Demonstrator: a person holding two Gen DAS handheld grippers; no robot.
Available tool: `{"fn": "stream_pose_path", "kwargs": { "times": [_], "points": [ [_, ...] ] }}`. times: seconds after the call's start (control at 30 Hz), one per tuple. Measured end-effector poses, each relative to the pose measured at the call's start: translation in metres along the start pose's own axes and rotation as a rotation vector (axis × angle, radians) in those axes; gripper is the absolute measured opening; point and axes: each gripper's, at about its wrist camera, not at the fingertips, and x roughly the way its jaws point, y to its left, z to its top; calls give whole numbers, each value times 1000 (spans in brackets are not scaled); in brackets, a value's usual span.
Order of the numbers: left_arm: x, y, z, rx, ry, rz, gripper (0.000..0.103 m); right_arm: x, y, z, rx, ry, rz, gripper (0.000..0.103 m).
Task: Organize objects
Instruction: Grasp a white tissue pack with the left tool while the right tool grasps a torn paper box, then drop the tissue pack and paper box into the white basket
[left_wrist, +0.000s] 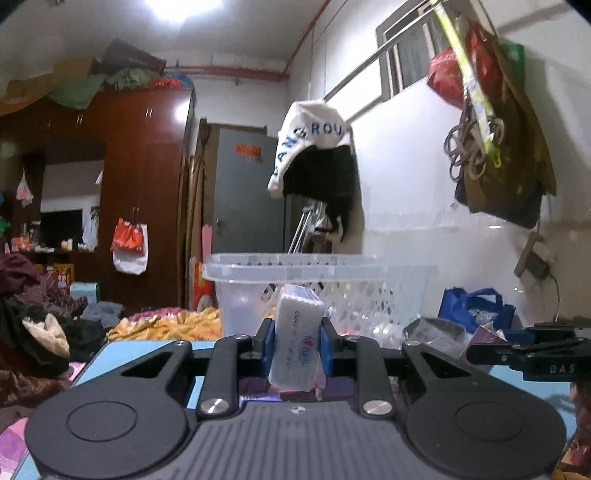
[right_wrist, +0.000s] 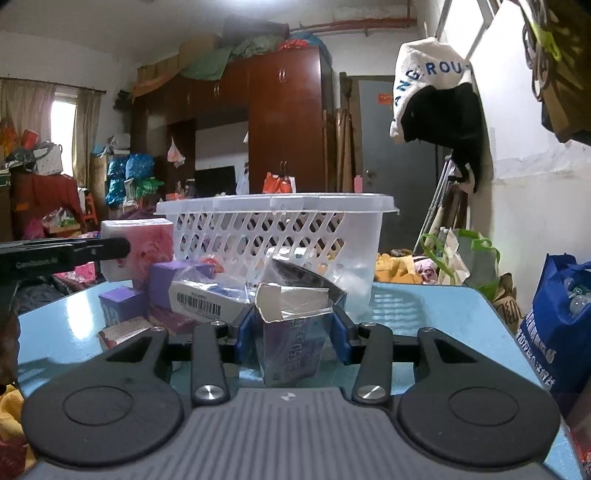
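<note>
My left gripper (left_wrist: 297, 347) is shut on a small white wrapped packet (left_wrist: 295, 325), which stands tilted between the blue pads, lifted in front of the clear plastic basket (left_wrist: 288, 271). My right gripper (right_wrist: 293, 332) is shut on a torn silver and purple carton (right_wrist: 291, 347) that rests on the blue table (right_wrist: 424, 314) just before the basket (right_wrist: 273, 205). The carton's top is ripped and gapes. The left gripper's side (right_wrist: 66, 251) shows at the left edge of the right wrist view.
A pink tissue box (right_wrist: 140, 243), purple boxes (right_wrist: 122, 306) and a barcoded box (right_wrist: 207, 299) crowd the table left of the basket. A blue bag (right_wrist: 561, 325) stands off the table's right edge. A white cap (right_wrist: 432, 85) hangs on the wall above.
</note>
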Motion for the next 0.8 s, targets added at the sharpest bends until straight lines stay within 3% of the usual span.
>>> {"fn": "stream_pose_path", "kwargs": {
  "times": [0.33, 0.53, 0.8],
  "points": [
    [-12, 4, 1, -12, -50, 7, 28, -15, 2, 20, 6, -80, -55, 46],
    [-17, 10, 7, -41, -62, -9, 28, -13, -2, 27, 9, -82, -60, 46],
    [-18, 18, 37, -52, -92, -44, 28, -1, -1, 68, -14, -103, -43, 46]
  ]
}}
